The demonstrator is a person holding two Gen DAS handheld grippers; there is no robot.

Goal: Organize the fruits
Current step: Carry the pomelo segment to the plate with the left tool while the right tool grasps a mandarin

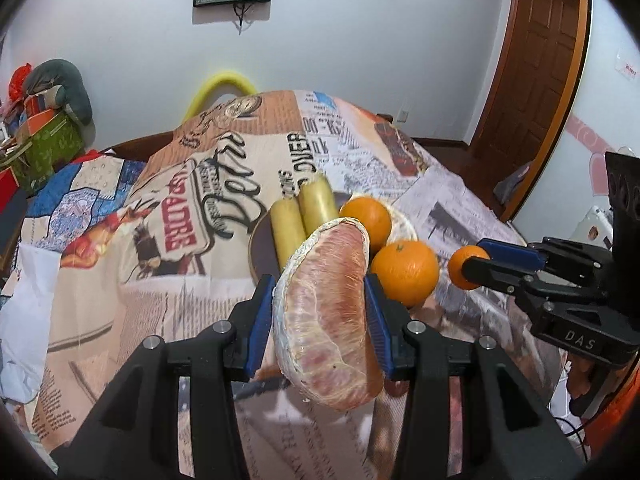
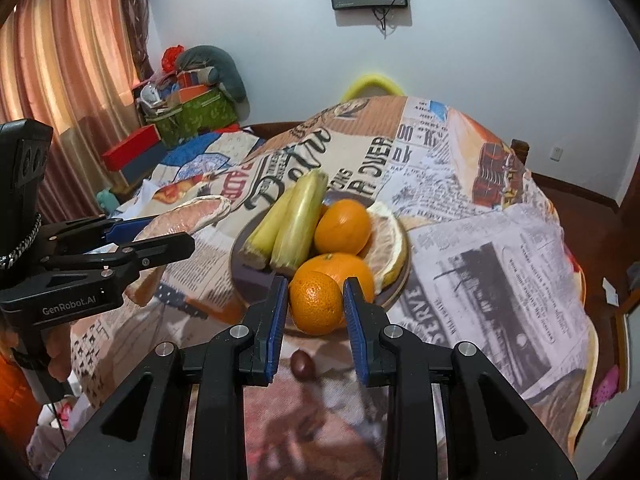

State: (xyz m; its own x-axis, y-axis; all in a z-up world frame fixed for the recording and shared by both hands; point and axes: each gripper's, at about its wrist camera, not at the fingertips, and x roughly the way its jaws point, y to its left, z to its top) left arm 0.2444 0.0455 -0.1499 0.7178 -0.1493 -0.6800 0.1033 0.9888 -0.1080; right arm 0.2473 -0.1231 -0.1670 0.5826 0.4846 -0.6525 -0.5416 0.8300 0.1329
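Left wrist view: left tongs [image 1: 320, 312] clamped on a peeled pomelo wedge [image 1: 326, 312], pink flesh out, held in the air above the table [image 1: 168, 300], which is draped in a newspaper-print cloth. Beyond it, a dark plate [image 1: 258, 256] carrying two pale yellow corn cobs [image 1: 304, 220], two oranges [image 1: 404, 270] and a second pomelo piece at the far rim. Right tongs [image 1: 474, 266] enter from the right, closed on a mandarin [image 1: 460, 266]. Right wrist view: same mandarin pinched between the blue pads [image 2: 354, 304], carried just in front of the plate's near edge; one small dark fruit, perhaps a grape [image 2: 302, 365], lies on the cloth below the tongs, apart from the plate. A hand is partly visible under the left tool at the picture's left edge. Step in hand, as I judge it: both loose fruits picked up and in transit toward the plate, neither set down. Next move calls for bringing each over a free patch of plate, the bare near-left part looking likeliest, lowering until the fruit rests, then opening the tongs gently so the round mandarin does not roll off and the soft wedge is not crushed. Dark fruit remains to be collected.
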